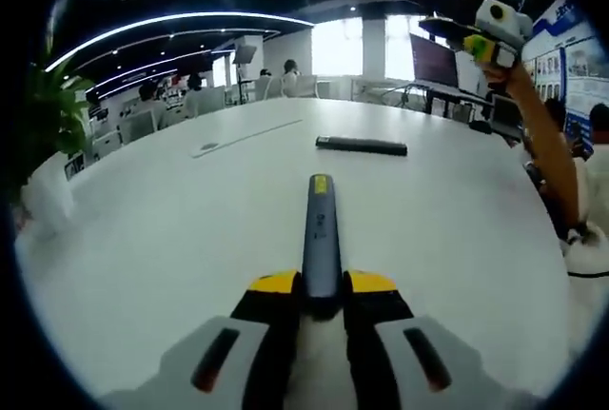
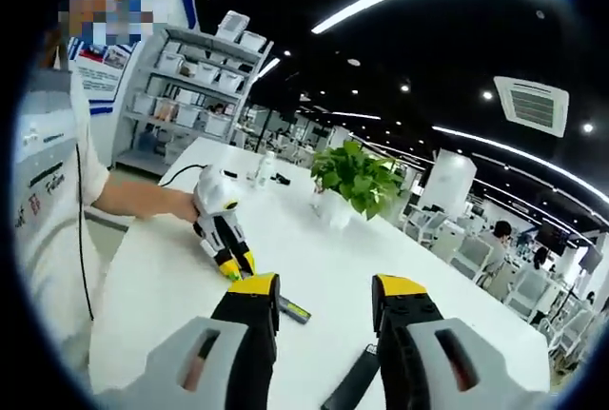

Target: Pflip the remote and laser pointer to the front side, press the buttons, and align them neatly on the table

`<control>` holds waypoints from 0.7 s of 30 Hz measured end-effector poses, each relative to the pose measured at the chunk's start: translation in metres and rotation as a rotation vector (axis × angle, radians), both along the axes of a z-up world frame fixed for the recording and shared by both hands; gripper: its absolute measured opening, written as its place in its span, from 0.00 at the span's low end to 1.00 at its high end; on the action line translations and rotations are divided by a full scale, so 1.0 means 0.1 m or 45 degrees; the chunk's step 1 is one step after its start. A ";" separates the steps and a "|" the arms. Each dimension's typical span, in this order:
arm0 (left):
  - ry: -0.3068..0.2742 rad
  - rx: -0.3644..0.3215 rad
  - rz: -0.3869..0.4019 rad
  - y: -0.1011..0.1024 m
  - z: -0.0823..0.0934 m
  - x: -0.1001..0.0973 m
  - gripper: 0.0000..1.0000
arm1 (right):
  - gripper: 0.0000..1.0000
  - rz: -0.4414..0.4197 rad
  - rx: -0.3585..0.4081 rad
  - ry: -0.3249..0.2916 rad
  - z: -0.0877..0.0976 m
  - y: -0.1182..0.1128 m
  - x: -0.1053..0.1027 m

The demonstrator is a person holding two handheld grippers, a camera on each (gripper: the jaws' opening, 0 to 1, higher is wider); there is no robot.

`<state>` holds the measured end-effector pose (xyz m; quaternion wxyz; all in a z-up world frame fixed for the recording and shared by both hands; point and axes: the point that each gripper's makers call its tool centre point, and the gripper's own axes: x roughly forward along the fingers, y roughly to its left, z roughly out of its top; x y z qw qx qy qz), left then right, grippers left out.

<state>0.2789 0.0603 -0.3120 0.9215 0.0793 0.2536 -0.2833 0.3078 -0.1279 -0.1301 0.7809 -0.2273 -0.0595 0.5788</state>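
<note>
Gripping the near end of the laser pointer, the left claw has its yellow-tipped jaws pressed against both sides of the slim grey bar. The pointer's long axis runs straight away from the claw across the white bench, and its far end carries a small yellow patch. It looks like smooth plastic or metal, narrow and flat-topped.

Farther out, toward the far edge of the bench, the remote lies flat, a long dark slab set crosswise to the pointer and well apart from it. Beyond the right edge, a person's arm lifts the right claw above the bench.

In the right gripper view, the right claw stands open, nothing between its jaws. The remote shows as a dark strip just below them. Past it, the left claw clamps the pointer. Farther along the glossy bench stands a leafy green plant in a white pot.
</note>
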 end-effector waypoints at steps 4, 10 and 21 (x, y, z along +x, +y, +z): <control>0.014 0.018 -0.021 0.00 -0.01 0.01 0.20 | 0.41 -0.023 0.045 0.032 0.07 0.00 0.21; 0.024 0.020 -0.027 -0.02 -0.02 -0.01 0.20 | 0.42 -0.072 -0.114 -0.048 0.03 -0.02 0.41; 0.047 0.043 -0.045 -0.05 -0.01 -0.05 0.20 | 0.41 0.101 -0.227 -0.085 0.43 0.22 0.45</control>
